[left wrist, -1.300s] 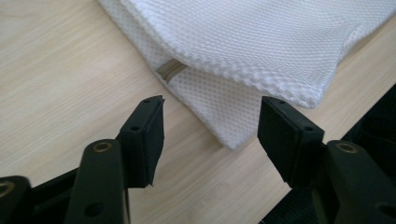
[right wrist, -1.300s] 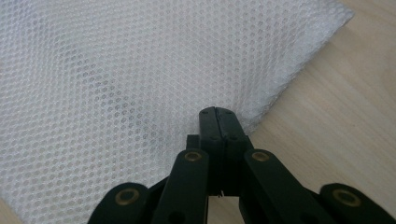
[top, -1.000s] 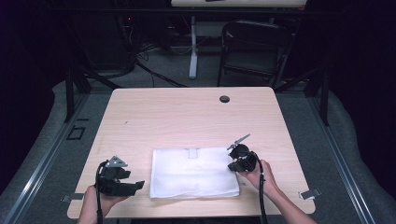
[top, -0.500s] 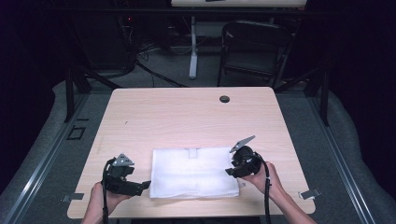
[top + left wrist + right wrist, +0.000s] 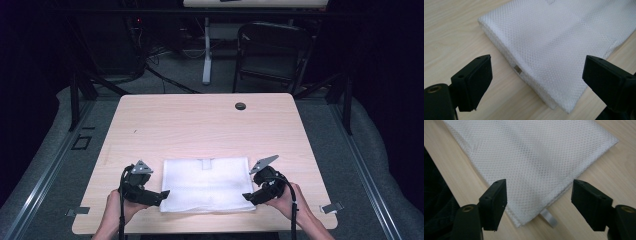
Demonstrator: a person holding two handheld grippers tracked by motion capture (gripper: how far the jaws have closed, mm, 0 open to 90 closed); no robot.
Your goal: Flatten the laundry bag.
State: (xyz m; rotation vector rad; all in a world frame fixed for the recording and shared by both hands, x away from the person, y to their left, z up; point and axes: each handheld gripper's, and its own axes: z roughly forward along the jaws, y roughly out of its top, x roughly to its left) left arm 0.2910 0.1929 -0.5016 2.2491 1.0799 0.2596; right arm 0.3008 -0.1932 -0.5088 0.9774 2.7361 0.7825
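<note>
We are working at a pale wooden bench with a small dark grommet toward its 12 o'clock edge and a folded white mesh cloth lying flat near the 6 o'clock edge, between our two hands. Compared with a second ago, the cloth sits squared up as a neat rectangle and both hands have drawn back off it, to its 9 o'clock and 3 o'clock sides. The left gripper rests just beside the cloth's near-left corner, its jaws having just been opening, now standing wide with nothing pressed between them; its own view shows the folded edge and a small tag lying free on the wood. The right gripper has just been opening too, from fully closed to well apart, and its view shows the cloth's corner under the jaws but untouched, with a small white loop poking out. We judge that this fold has just been released and the next grasp is being lined up.
</note>
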